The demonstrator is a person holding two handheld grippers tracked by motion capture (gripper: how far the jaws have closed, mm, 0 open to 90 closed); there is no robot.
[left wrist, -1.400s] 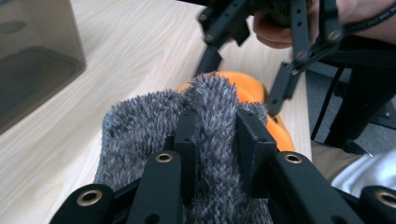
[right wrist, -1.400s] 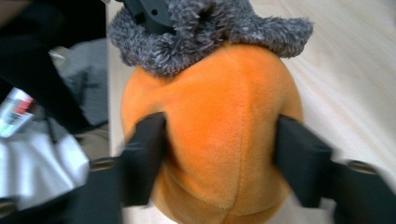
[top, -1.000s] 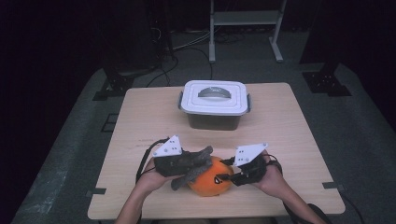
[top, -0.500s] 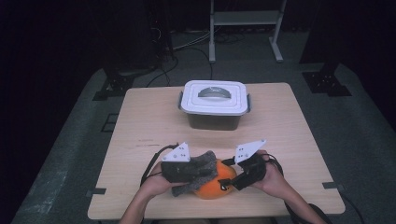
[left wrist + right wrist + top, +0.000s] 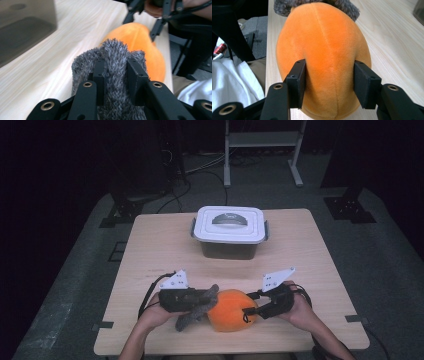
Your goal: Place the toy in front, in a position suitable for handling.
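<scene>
Orange plush [image 5: 324,57] between right gripper [image 5: 329,82] pads

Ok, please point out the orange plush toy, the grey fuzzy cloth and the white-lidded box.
orange plush toy [image 5: 324,47]: right gripper view, on its middle seam.
grey fuzzy cloth [image 5: 113,62]: left gripper view, on the fold between the jaws.
white-lidded box [image 5: 229,231]: high view, on the bare lid below its handle.

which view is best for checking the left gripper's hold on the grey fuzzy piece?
Left gripper view: both jaws pinch the grey fuzzy piece close up. The high view shows it small, beside the left gripper. The right gripper view shows just its edge behind the orange plush.
</scene>
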